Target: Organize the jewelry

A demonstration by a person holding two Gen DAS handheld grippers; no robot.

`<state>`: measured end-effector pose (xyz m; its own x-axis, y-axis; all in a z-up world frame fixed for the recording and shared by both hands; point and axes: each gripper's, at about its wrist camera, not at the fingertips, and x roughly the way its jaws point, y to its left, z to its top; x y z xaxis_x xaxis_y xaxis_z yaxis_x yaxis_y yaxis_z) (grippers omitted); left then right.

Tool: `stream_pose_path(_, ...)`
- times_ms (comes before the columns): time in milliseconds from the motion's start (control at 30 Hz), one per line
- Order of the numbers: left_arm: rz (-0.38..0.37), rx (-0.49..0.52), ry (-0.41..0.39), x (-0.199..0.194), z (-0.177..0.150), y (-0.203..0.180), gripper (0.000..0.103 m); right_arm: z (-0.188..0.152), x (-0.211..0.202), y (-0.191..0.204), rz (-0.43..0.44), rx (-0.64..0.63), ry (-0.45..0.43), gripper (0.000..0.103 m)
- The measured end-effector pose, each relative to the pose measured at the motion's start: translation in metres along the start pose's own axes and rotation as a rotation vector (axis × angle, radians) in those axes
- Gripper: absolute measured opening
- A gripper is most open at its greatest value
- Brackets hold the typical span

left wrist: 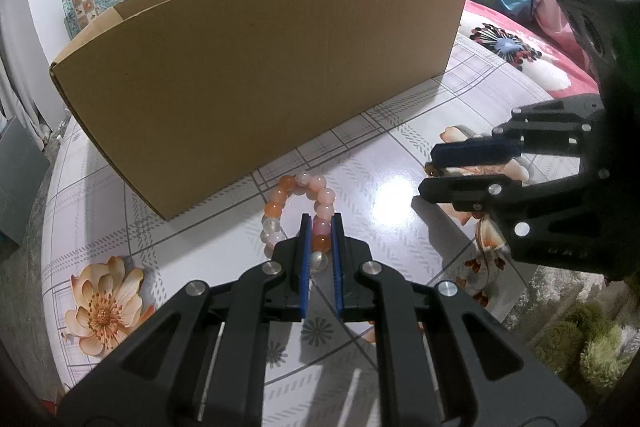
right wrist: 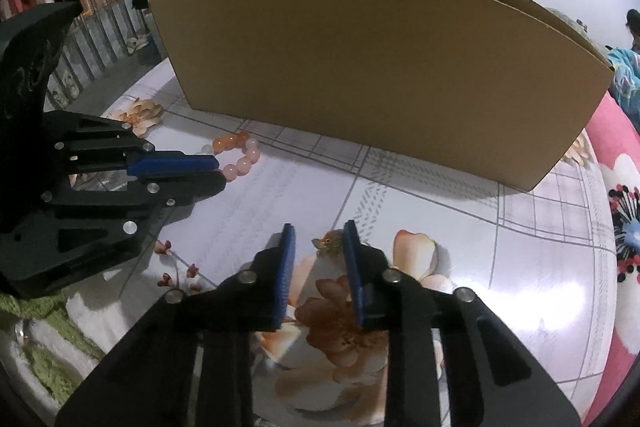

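Floral-patterned counter (left wrist: pixel 400 155) before an open cardboard box (left wrist: pixel 256 67): my left gripper (left wrist: pixel 321 223) has its fingers closed around the bead bracelet (left wrist: pixel 296 211), apparently ready for boxing, while my right gripper (right wrist: pixel 318 239), fingers apart, straddles a small gold trinket (right wrist: pixel 329 239).

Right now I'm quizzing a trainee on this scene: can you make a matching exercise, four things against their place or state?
Things:
1. bead bracelet
2. small gold trinket
3. cardboard box
4. left hand-held gripper

Place or state:
A. stands behind both pieces, top open
B. lies on the table, one side of its loop between blue pads
C. closed around beads
D. sits between the pads of the open right hand-held gripper

Pairs: 1-B, 2-D, 3-A, 4-C
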<state>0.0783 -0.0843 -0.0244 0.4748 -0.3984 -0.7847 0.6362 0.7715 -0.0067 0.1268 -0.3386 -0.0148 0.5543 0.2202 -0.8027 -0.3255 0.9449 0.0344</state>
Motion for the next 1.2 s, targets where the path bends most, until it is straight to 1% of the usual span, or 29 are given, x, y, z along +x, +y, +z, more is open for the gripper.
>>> stream_pose_path(67,0.0,-0.001,-0.001,0.0,0.0,0.0,0.008,0.0,0.0,0.0,0.005,0.012,0.0,0.015)
stream_pose_path(133,0.001,-0.001,-0.001,0.0,0.001,0.0,0.008,0.0,0.0,-0.002,0.01,0.028,0.0,0.013)
stream_pose_path(467,0.001,0.001,-0.002,0.0,0.0,0.0,0.008,-0.001,0.002,-0.004,0.032,0.064,-0.008,0.012)
stream_pose_path(700,-0.004,-0.002,-0.012,-0.003,-0.001,0.001,0.008,-0.001,-0.017,-0.015,0.028,0.072,-0.042,0.012)
stream_pose_path(900,-0.037,-0.023,-0.06,-0.02,0.004,0.005,0.008,0.005,-0.036,-0.024,0.041,0.099,-0.086,0.012)
stream_pose_path(1000,-0.063,-0.055,-0.092,-0.033,0.01,0.009,0.008,0.01,-0.05,-0.032,0.065,0.122,-0.117,0.012)
stream_pose_path(1100,-0.098,-0.089,-0.135,-0.05,0.02,0.016,0.008,0.019,-0.065,-0.038,0.083,0.131,-0.158,0.012)
stream_pose_path(1200,-0.164,-0.125,-0.174,-0.07,0.035,0.023,0.008,0.032,-0.08,-0.042,0.108,0.131,-0.205,0.012)
